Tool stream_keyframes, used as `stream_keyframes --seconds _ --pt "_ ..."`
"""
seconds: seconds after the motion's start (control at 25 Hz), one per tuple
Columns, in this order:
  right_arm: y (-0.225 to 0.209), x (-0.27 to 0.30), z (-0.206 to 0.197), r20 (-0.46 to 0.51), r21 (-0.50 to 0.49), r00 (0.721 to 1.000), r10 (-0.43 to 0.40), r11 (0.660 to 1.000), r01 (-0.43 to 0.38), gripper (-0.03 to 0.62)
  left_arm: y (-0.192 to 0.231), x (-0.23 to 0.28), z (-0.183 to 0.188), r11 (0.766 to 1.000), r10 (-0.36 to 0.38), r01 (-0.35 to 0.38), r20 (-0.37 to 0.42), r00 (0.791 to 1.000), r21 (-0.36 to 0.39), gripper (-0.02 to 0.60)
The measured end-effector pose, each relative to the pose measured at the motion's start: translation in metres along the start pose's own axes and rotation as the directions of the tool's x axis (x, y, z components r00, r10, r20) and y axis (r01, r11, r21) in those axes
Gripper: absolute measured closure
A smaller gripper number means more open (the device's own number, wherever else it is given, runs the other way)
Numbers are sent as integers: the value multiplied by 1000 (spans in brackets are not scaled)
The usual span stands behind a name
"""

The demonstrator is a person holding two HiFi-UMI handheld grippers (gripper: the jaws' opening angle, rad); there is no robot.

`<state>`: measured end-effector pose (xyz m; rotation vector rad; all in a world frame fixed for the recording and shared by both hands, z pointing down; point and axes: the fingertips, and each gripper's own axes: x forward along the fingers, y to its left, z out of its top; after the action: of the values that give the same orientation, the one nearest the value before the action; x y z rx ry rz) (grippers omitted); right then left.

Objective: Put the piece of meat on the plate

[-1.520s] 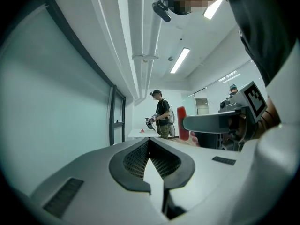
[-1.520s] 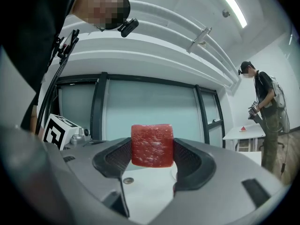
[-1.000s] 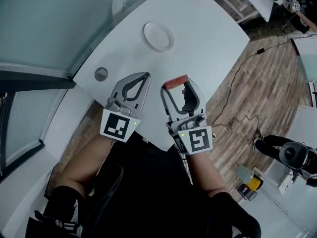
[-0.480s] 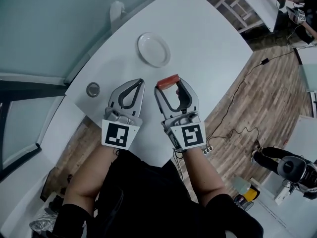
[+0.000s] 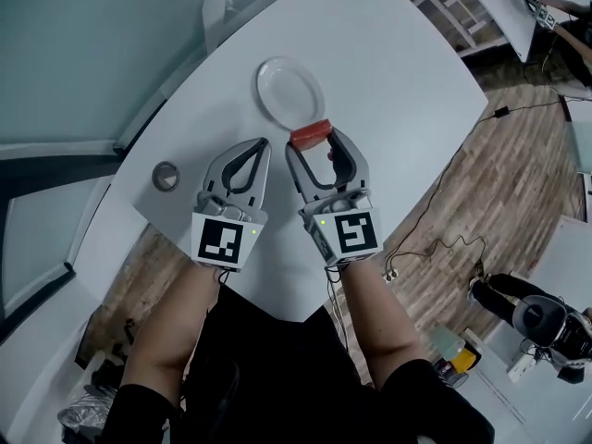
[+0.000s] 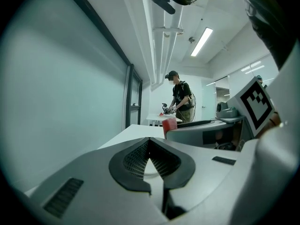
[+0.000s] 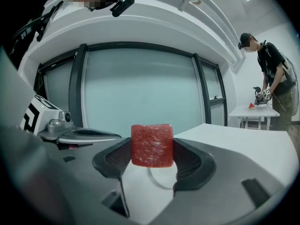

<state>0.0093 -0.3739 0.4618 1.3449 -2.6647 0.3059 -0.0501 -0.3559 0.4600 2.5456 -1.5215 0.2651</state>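
Looking at where things sit, the right tool (image 5: 314, 146) is clamped on the piece of meat (image 5: 310, 134). From the head view the red cube hangs right about at the near rim of the plate (image 5: 282, 81), not over the middle. The left tool (image 5: 263, 144) is just beside it, jaws together with nothing in them.

Stuff I'd worry about:

- Letting go here. I reckon the meat lands on the rim or on the tabletop (image 5: 407, 72) in front of the plate, then tips or rolls off. It needs to be further over the dish first.
- The grip itself. In the right gripper view the cube is pinched out at the very tips of the pads, with most of it sticking up above them. If it's as soft and slick as it looks, a jerk or a bit of tilt could squirt it out.
- Coming down too low and catching the plate's edge. It looks light and shallow, so it'd probably skid.
- The left tool being that close, so it could bump the right one.
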Motion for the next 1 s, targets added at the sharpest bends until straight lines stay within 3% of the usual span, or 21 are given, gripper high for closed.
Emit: stream_keyframes --seconds 0.56,0.76,1.0 --pt "-29 72 -45 -170 -20 985 16 1000 -20 318 44 62 -30 999 36 -37 -27 999 -30 589" --pt "-37 91 -60 -271 2 961 55 998 -57 319 52 78 -39 1000 32 -32 -21 999 0 589" --pt "-40 103 -77 -401 19 913 73 997 -72 319 61 88 -47 999 26 -26 -29 999 24 589"
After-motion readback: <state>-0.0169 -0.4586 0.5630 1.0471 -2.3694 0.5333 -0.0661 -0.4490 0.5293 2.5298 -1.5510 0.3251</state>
